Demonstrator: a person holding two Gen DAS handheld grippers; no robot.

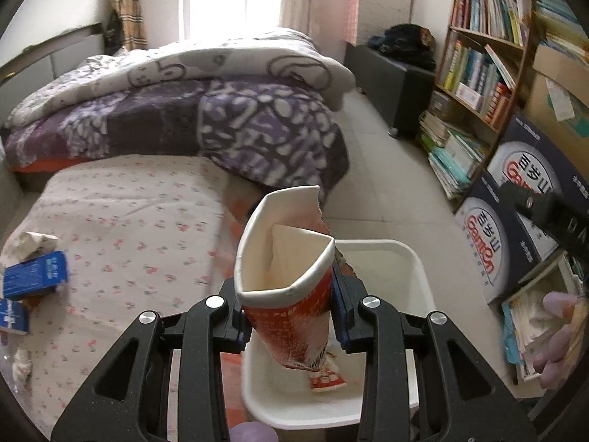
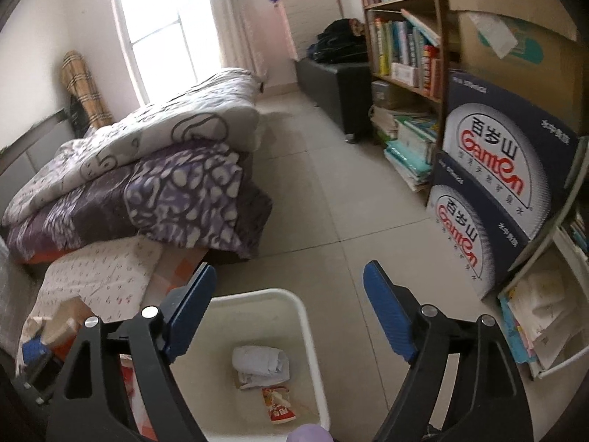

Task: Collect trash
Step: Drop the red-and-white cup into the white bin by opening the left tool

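The left gripper (image 1: 289, 313) pinches a crushed paper cup (image 1: 285, 280) between its two fingers, the pads pressed against the cup's sides. The cup is red with small white print on the outside and plain white inside; its rim is squashed into a long, flattened shape, one wall is torn and stands up in a jagged flap, and the lower end is crumpled. It hangs directly above a white plastic bin (image 1: 416, 269) that sits just beyond and below the fingers. A small red and white wrapper (image 1: 327, 379) lies on the bin's bottom, under the cup.

The right gripper (image 2: 291, 309) has its blue-padded fingers spread wide with nothing between them. The same bin (image 2: 305, 316) lies between and below those fingers, holding a crumpled white tissue (image 2: 261, 362) and the wrapper (image 2: 278, 405) just nearer.

Left of the left fingers is a bed with a floral sheet (image 1: 129, 228), two blue boxes (image 1: 35, 276) and a wad of tissue (image 1: 29, 245) near its edge. Beyond the fingers, folded quilts (image 1: 206, 110) are piled on the bed. The floor (image 2: 331, 184) is pale tile. To the right stand a bookshelf (image 1: 478, 55) and stacked dark water cartons (image 2: 497, 169).
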